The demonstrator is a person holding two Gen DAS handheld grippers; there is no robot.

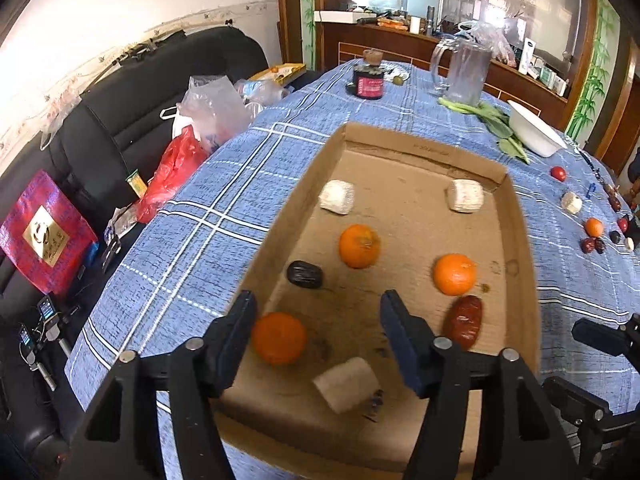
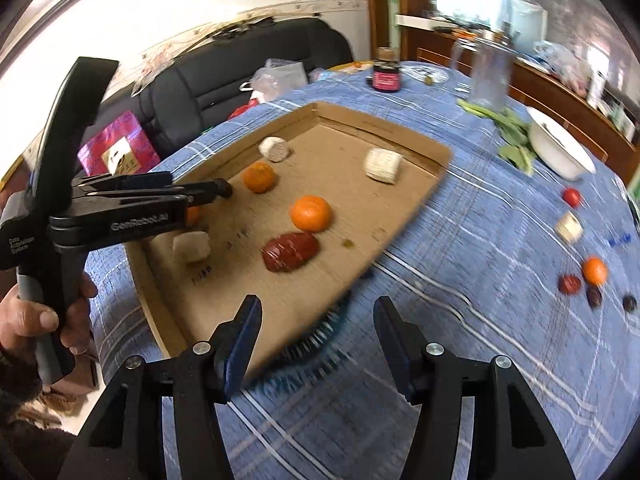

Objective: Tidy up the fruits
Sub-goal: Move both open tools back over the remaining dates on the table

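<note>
Lying in a shallow cardboard tray (image 1: 520, 240) on the checked-cloth table (image 1: 192, 216), round glossy oranges (image 1: 359, 245), white cylinders (image 1: 337, 197) and wrinkled dates (image 1: 464, 322) sit beneath the half-open, empty left tool (image 1: 318, 304); right tool (image 2: 316, 312) likewise gapes empty.

The cardboard tray (image 1: 520, 240) holds three oranges (image 1: 359, 245), three white foam-wrapped pieces (image 1: 337, 197), one dark date (image 1: 305, 275) and one red date (image 1: 464, 321). On the table (image 1: 192, 220) outside the tray lie one orange (image 1: 593, 227), one white wrapped piece (image 1: 571, 202) and one small red tomato-like fruit (image 1: 558, 173); the small dark fruits beside them are too blurred to count.
</note>
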